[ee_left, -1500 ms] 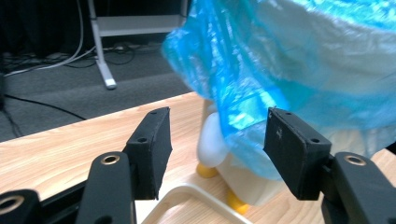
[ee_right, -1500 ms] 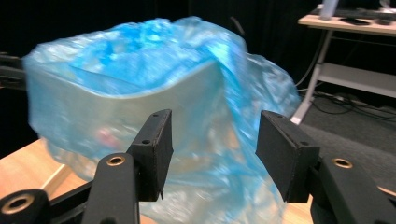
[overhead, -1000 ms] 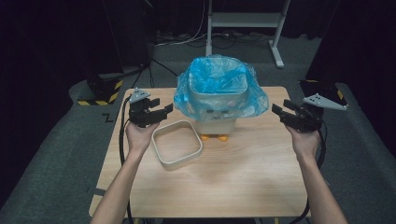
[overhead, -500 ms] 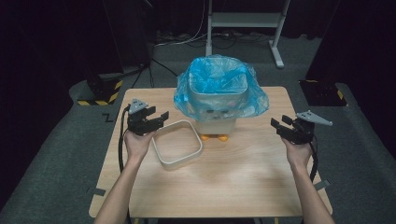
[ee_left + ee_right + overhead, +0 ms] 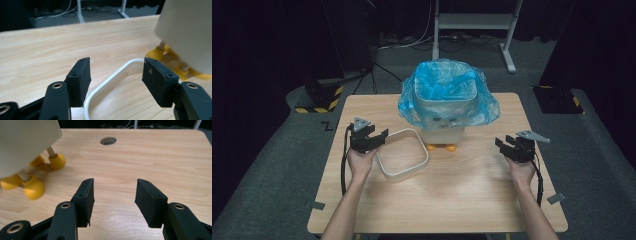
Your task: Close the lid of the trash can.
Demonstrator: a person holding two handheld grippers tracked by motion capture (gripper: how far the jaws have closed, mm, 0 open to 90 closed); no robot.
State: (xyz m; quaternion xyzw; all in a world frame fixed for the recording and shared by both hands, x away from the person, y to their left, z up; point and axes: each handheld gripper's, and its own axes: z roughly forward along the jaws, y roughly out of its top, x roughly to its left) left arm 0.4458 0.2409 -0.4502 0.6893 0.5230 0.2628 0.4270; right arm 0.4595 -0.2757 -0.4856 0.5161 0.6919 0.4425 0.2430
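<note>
Left tongs [image 5: 373, 138] jaws apart, lately narrowing, white ring frame's [image 5: 402, 153] rim between them, unpinched. Right tongs [image 5: 511, 147] likewise narrowing, gaping over bare counter [image 5: 452, 190]. Frame lay flat just beside yellow-footed bin [image 5: 443, 102] with blue bag liner [image 5: 484, 107]

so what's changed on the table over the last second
Both hands came down toward the wooden table. The left gripper now sits at the white rectangular ring, jaws either side of its rim but not gripping; the right gripper is empty. Both jaws have just been closing slightly. The blue-bagged white bin stayed put.
</note>
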